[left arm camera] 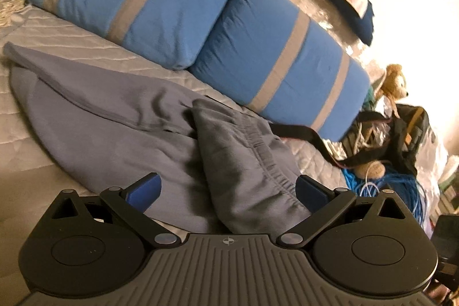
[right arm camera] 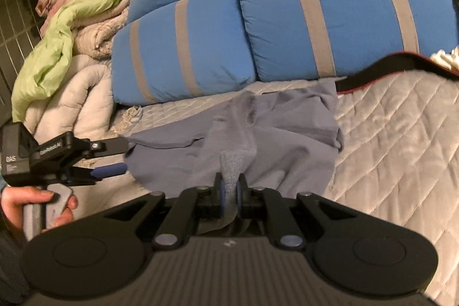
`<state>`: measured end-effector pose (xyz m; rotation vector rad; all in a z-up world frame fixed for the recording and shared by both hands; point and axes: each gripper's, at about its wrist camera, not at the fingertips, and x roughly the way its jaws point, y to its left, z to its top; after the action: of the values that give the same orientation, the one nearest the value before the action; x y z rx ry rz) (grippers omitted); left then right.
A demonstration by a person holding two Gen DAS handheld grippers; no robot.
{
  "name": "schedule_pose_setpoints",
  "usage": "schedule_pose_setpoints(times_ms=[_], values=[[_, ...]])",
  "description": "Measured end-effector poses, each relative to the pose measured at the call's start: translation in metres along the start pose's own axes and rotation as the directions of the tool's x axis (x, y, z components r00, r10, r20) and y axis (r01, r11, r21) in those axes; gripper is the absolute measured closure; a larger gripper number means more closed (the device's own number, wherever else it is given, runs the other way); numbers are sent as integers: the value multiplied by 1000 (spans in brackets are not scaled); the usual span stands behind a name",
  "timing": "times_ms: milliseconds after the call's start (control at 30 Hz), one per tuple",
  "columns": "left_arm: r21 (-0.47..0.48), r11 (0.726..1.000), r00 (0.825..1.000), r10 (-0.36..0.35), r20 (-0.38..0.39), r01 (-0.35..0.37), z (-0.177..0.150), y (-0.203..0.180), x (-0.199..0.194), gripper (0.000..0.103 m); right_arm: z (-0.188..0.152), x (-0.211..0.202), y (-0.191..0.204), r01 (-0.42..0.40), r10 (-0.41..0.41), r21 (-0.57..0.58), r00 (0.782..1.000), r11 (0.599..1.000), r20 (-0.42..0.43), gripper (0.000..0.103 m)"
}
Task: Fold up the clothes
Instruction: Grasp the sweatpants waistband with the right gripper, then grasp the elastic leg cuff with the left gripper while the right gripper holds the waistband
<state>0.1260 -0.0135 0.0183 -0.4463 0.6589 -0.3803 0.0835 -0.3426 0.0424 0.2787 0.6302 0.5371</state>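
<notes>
Grey garment (right arm camera: 229, 139) lay on quilted bed (right arm camera: 401, 134); right gripper (right arm camera: 231, 191) pinched its fold, left gripper (left arm camera: 228, 191) spread wide above it.

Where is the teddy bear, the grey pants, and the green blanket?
Teddy bear (left arm camera: 394, 79): left wrist view, on its head.
Grey pants (right arm camera: 287, 128): right wrist view, on the flat cloth spread on the bed.
Green blanket (right arm camera: 54, 48): right wrist view, on its middle fold.
</notes>
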Motion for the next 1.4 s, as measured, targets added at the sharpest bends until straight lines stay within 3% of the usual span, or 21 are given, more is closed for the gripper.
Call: schedule_pose_setpoints(times_ms=[200,367,533,667,733,833,900,967,1067,1200,1300,1367,1400], values=[[98,995,1000,31,0,-31,-3,-20,13,1,-14,4,14,-110,109,-13,992,994,-59,95],[137,990,1000,15,-9,-14,0,-28,21,1,-31,4,31,-169,160,-73,980,983,-116,95],[297,953,999,52,18,-55,9,-53,30,1,-46,3,43,-249,230,-96,957,964,-175,95],[493,869,996,77,-44,-46,17,-95,57,1,-50,3,50,-262,236,-122,952,957,-193,95],[602,797,992,108,-68,-46,15,-118,73,1,-51,4,52,-266,239,-120,951,957,-198,95],[743,668,979,172,-106,-36,8,-145,101,2,-51,4,55,-264,236,-124,951,957,-200,95],[814,579,965,235,-118,-41,0,-155,122,11,-50,4,56,-265,238,-126,951,956,-198,95],[850,525,947,293,-130,-46,-7,-154,136,19,-49,3,55,-267,240,-120,950,956,-200,95],[864,498,923,364,-126,-79,-7,-144,152,23,-49,5,55,-264,236,-121,950,957,-204,95],[848,511,908,408,-98,-139,1,-128,150,24,-47,6,58,-260,230,-129,951,957,-208,95],[825,533,904,423,-66,-189,8,-116,141,30,-45,8,57,-264,233,-130,948,956,-216,97],[782,586,901,427,-74,-213,17,-102,135,36,-46,7,59,-279,244,-139,944,950,-222,99],[745,632,903,418,-97,-213,22,-95,134,36,-46,7,60,-285,248,-148,942,947,-224,99]])
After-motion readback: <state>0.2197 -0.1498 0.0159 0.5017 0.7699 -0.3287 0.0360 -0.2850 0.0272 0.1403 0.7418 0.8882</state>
